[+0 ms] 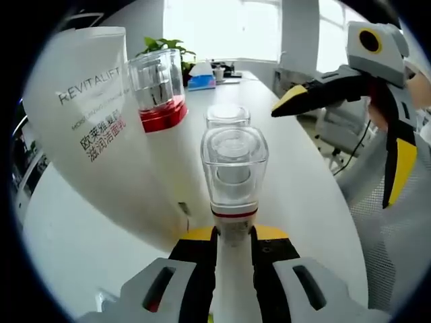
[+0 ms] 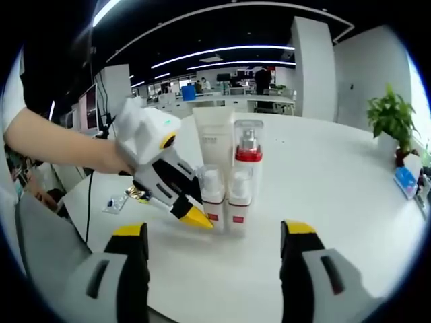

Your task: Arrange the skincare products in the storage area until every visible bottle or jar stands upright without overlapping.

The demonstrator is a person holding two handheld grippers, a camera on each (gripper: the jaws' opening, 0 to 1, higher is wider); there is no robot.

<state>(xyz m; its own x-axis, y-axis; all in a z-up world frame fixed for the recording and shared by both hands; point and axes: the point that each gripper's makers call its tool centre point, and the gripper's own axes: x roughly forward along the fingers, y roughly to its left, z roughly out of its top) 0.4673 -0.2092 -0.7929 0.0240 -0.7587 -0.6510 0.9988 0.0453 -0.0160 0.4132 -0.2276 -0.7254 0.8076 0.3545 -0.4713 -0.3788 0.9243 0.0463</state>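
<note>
My left gripper [image 1: 234,237] is shut on a small white bottle [image 1: 234,171] with a clear cap and a red band, which stands upright on the white table [image 1: 296,182]. A second small bottle [image 1: 227,116] stands just behind it. A taller bottle with a red collar [image 1: 159,91] and a white Revitalift tube [image 1: 91,118] rise at the left. In the right gripper view the same group stands close together: held bottle [image 2: 213,195], its twin [image 2: 240,196], tall bottle [image 2: 248,151], tube [image 2: 214,140]. My right gripper [image 2: 214,232] is open, a short way in front of them.
A potted plant [image 2: 392,118] and a blue box [image 2: 405,180] stand at the table's far end. A grey mesh chair [image 1: 394,235] sits beside the table edge. A small packet [image 2: 116,203] and a cable [image 2: 87,202] lie near the person's arm [image 2: 57,142].
</note>
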